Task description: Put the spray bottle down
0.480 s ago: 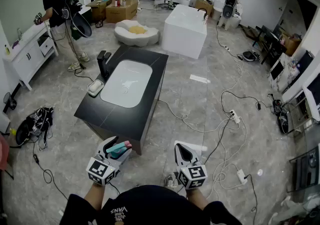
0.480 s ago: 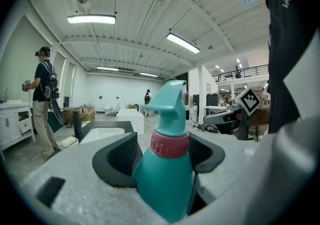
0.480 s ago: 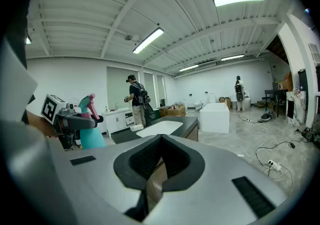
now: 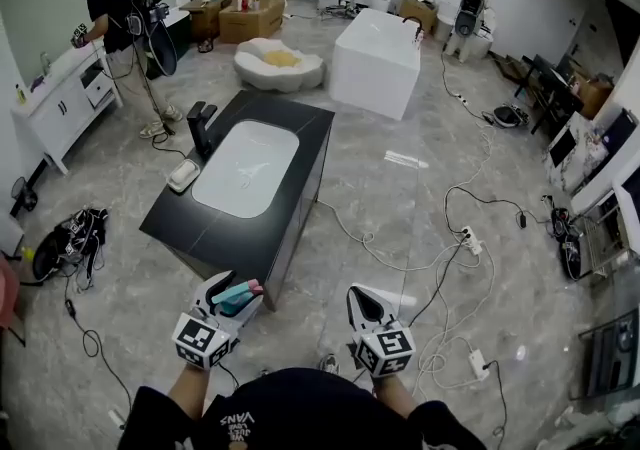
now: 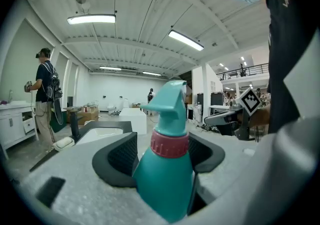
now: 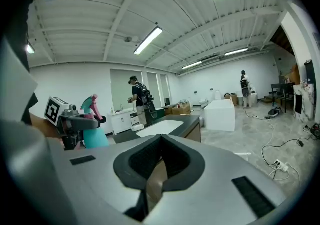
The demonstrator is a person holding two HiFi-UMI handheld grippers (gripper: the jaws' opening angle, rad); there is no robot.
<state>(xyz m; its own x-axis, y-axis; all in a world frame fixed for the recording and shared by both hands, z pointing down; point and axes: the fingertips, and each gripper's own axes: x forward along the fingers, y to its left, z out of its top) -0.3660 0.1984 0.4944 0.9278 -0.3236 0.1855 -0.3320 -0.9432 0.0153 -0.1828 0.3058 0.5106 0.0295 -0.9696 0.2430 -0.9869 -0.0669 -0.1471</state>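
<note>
A teal spray bottle (image 5: 167,169) with a red collar and pink trigger stands upright between the jaws of my left gripper (image 4: 226,295), which is shut on its body. In the head view the spray bottle (image 4: 238,296) hangs over the floor, just short of the near corner of the black sink counter (image 4: 300,148). My right gripper (image 4: 363,304) is beside it on the right, shut with nothing between its jaws. From the right gripper view the bottle (image 6: 94,130) and left gripper show at the left.
The counter has a white basin (image 4: 247,168), a black faucet (image 4: 199,125) and a soap dish (image 4: 184,175). A white bathtub (image 4: 376,60) stands beyond. Cables and a power strip (image 4: 468,241) lie on the floor at right. A person (image 4: 118,23) stands at a white cabinet (image 4: 58,100) far left.
The head view has shifted slightly, so the counter sits a little nearer and lower left. Both grippers and the bottle keep the same place in the frame.
</note>
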